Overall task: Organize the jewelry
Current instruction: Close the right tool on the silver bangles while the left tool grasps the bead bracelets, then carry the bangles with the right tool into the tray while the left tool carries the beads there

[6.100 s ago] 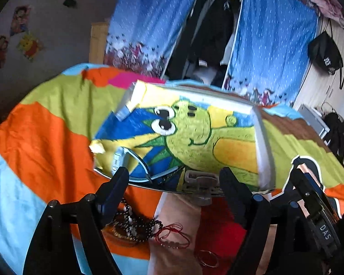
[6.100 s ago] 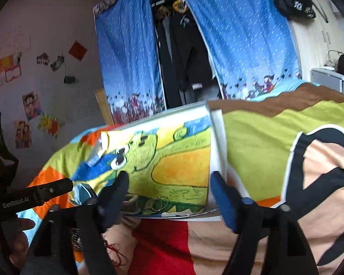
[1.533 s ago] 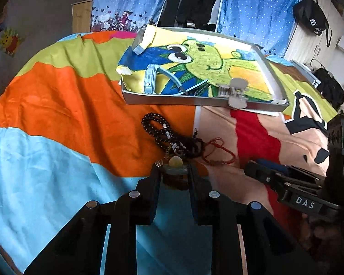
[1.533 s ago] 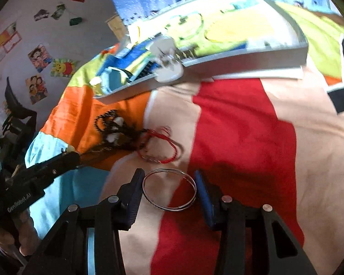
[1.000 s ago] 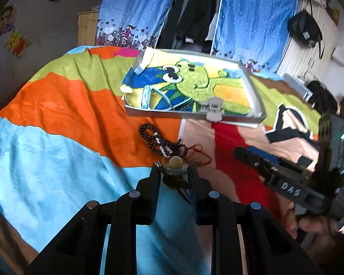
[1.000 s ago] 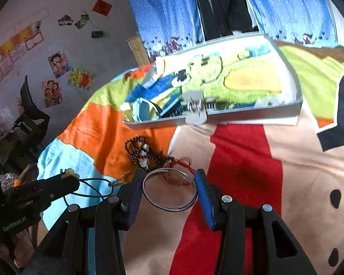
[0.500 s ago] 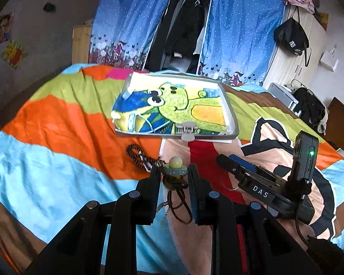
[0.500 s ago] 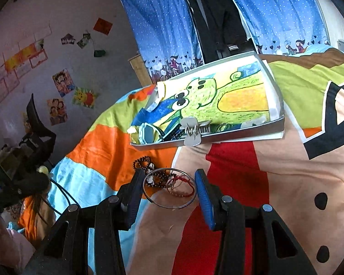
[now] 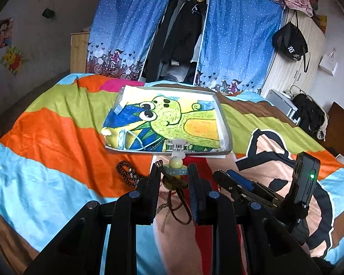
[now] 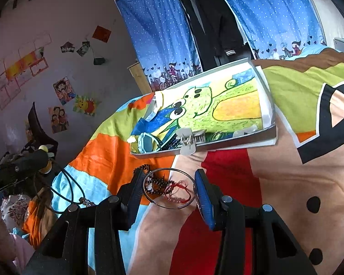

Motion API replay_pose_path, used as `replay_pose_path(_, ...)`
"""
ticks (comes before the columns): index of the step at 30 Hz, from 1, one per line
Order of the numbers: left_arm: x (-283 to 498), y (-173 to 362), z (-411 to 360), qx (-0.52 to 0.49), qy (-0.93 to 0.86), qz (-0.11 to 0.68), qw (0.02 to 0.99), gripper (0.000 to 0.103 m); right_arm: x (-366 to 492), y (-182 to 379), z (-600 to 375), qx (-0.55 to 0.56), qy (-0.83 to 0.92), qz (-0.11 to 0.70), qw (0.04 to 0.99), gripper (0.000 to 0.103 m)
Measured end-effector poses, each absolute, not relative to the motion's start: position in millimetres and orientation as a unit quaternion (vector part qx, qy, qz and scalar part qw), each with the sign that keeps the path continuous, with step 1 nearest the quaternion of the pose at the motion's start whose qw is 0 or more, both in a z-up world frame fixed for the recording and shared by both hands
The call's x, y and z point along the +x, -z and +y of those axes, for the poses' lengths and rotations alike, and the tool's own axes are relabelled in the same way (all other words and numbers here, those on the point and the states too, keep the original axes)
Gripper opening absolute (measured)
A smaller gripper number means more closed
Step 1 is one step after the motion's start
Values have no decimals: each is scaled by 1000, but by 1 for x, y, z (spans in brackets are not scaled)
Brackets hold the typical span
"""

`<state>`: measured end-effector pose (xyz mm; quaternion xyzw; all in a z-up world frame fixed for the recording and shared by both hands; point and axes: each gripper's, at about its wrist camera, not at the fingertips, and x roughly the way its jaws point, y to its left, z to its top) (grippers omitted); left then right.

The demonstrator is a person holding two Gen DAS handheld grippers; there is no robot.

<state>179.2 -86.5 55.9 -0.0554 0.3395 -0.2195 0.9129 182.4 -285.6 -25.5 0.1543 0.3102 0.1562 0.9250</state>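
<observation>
Left fingers [image 9: 174, 171] pinch the pendant [image 9: 176, 171], right fingers [image 10: 169, 183] hold the ring [image 10: 169, 188]; carry both gently over the tray [image 9: 224, 123] ahead.

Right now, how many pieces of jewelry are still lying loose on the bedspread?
2: a black bead string just below the tray's front left, and a red cord bracelet beside it, seen through the held bangle. More may be hidden behind the grippers.
</observation>
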Motion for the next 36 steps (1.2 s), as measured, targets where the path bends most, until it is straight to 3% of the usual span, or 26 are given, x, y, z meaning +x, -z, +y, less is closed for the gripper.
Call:
replay_pose_path(9,227,-52,-96,-64,241,337,908,20,204,14,-302,155,-155,271,937,43)
replay_pose_path(22,340,-6,-117,-83,251,354,897,20,284,24,-323,127,-133,227,956,43)
replay_pose_path(36,409,59,-131,-80,215,412,882,20,343,77,-335,115,-94,302,942,43)
